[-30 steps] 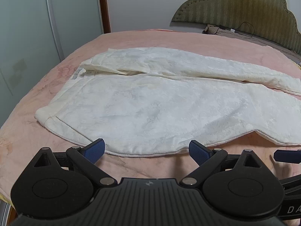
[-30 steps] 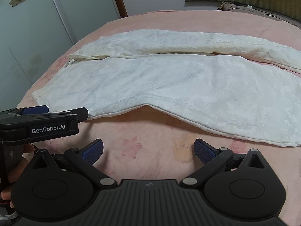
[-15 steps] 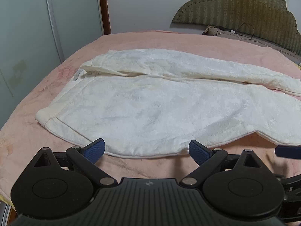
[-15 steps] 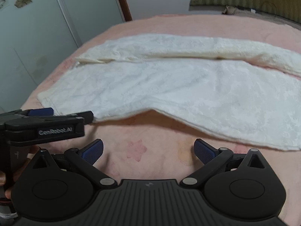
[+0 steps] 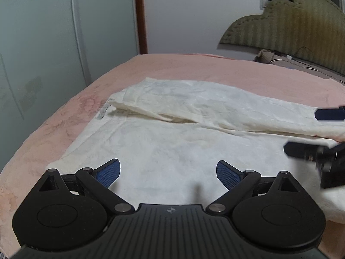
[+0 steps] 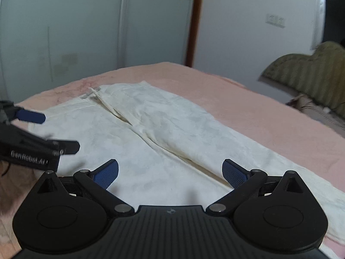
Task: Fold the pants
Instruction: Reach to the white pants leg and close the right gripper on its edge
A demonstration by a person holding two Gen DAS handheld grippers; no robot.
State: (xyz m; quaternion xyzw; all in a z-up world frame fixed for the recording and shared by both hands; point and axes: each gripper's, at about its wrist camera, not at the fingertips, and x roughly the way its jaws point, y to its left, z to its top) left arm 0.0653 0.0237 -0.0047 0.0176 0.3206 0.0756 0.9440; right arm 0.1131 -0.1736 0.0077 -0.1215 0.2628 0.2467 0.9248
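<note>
Cream white pants lie flat on the pink bed, the two legs side by side with a seam between them. My left gripper hovers open over the near leg, nothing between its blue pads. My right gripper also stands open, above the pants near the seam. Each gripper shows in the other's view: the right one at the right edge, the left one at the left edge. Both look open there too.
The pink bedspread stretches around the pants. A green padded headboard stands at the far right, with a pillow and a cable below it. Pale wardrobe doors and a brown door frame lie beyond the bed.
Both grippers have moved forward and up over the pants. The right one has swung its view leftward, so the legs now run away from it. Both stay open.
</note>
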